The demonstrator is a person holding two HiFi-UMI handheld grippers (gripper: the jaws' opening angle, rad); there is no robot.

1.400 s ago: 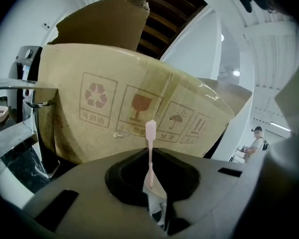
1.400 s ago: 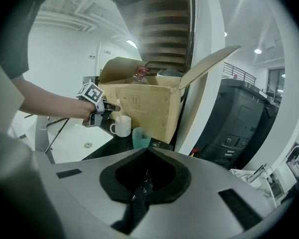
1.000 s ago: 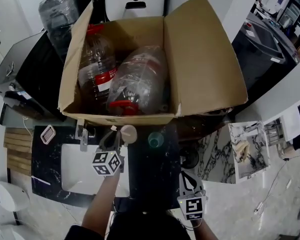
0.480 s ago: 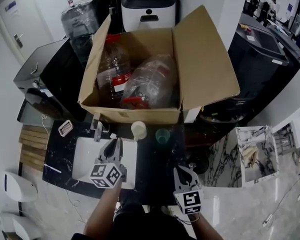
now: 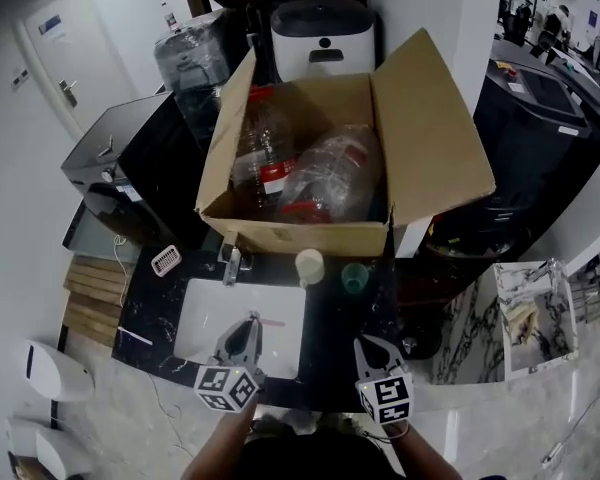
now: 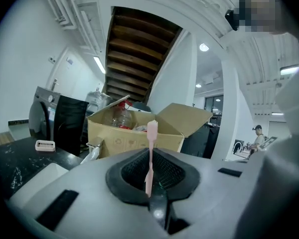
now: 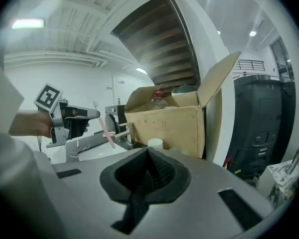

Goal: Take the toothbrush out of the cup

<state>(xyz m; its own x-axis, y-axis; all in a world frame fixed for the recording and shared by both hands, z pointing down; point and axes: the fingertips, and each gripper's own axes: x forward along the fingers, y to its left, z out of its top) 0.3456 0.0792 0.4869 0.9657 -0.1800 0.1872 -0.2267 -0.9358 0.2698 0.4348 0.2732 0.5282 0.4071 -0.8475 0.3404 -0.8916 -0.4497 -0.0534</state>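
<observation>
Left claw (image 6: pixel 149 182) pinches the pink toothbrush (image 6: pixel 150 151) by the low end of its thin handle, jaws narrowed on it and bristle head pointing up, as the person holds it over the white basin (image 5: pixel 202 320) set in the dark marbled worktop (image 5: pixel 332 340). The brush is clear of both the cream cup (image 5: pixel 309 265) and the green cup (image 5: pixel 355 277), which stand at the back of the worktop just before a cardboard box (image 5: pixel 435 153) of large plastic bottles (image 5: pixel 265 163); which cup it belongs to cannot be told. The right claw (image 7: pixel 147 169) is closed on nothing, near the worktop's front edge. With so little handle between the pads, the brush could well pivot or slip free and fall into the basin if the grip slackens or the hand tilts. Small symbols printed on the box front and the red bottle labels are too small to read.
</observation>
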